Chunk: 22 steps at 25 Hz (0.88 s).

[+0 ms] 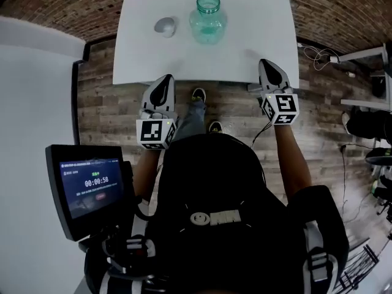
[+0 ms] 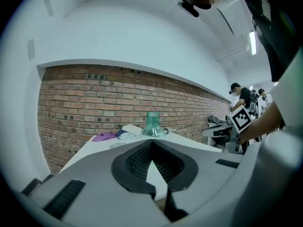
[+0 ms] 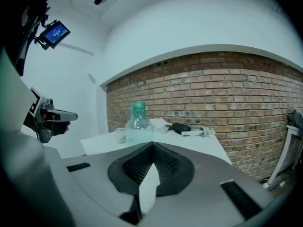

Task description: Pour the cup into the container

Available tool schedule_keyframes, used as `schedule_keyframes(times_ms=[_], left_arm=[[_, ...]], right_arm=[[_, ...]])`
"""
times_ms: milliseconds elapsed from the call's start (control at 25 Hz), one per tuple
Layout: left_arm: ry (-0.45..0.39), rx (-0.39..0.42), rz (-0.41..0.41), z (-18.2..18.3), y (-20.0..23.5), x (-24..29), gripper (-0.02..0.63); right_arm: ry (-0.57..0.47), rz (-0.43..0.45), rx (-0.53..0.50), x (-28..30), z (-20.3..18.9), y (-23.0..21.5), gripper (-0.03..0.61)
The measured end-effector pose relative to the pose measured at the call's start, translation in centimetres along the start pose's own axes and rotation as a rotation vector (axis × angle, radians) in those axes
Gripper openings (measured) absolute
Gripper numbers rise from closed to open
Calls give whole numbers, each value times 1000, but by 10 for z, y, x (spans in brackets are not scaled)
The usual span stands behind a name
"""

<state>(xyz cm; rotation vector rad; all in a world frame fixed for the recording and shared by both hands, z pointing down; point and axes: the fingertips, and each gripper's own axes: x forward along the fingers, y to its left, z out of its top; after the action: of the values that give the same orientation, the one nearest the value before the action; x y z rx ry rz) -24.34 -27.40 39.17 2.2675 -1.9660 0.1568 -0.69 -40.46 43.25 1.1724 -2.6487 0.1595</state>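
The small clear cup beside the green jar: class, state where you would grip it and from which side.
Probably its side wall, about mid-height. The cup stands upright with the jar close on its right, so bring the left hand-held gripper in level from the near table edge.

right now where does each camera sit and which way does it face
Head view: on the person's head, facing steeply down at table, cup and green jar; shows arms, legs, left hand-held gripper, right hand-held gripper.
Left gripper view: on the left hand-held gripper, looking along its shut jaws across the table to a brick wall; right forearm at right.
Right gripper view: likewise on the right one, jaws shut; left hand-held gripper at left.
Shared: all see the green jar.
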Motion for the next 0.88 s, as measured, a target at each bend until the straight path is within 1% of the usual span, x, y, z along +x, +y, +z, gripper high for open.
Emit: schedule_keyframes(times_ms=[120, 200, 280, 360, 440, 560, 640, 760, 880], left_arm=[[-10, 3, 15, 4, -23, -19, 3], [-16, 10, 38, 6, -36, -38, 3], [-28, 24, 63, 7, -50, -65, 3], [-41, 44, 65, 10, -64, -87, 3], [-34, 63, 56, 13, -72, -90, 3], [1, 47, 45, 8, -76, -87, 3], [15, 34, 33, -1, -80, -98, 3], [33, 32, 14, -14, -85, -115, 3], [58, 12, 12, -20, -85, -123, 3]], right_arm=[[-59, 65, 32, -35, 16, 30, 3], [-86, 101, 61, -62, 20, 54, 3], [-107, 128, 54, -94, 18, 84, 3], [-110, 154, 35, -119, 14, 111, 3], [-103, 176, 38, -127, 13, 125, 3], [-103, 165, 66, -130, 10, 129, 3], [-100, 155, 74, -140, 1, 138, 3], [-83, 155, 68, -154, -12, 153, 3], [-74, 159, 62, -160, -17, 162, 3]])
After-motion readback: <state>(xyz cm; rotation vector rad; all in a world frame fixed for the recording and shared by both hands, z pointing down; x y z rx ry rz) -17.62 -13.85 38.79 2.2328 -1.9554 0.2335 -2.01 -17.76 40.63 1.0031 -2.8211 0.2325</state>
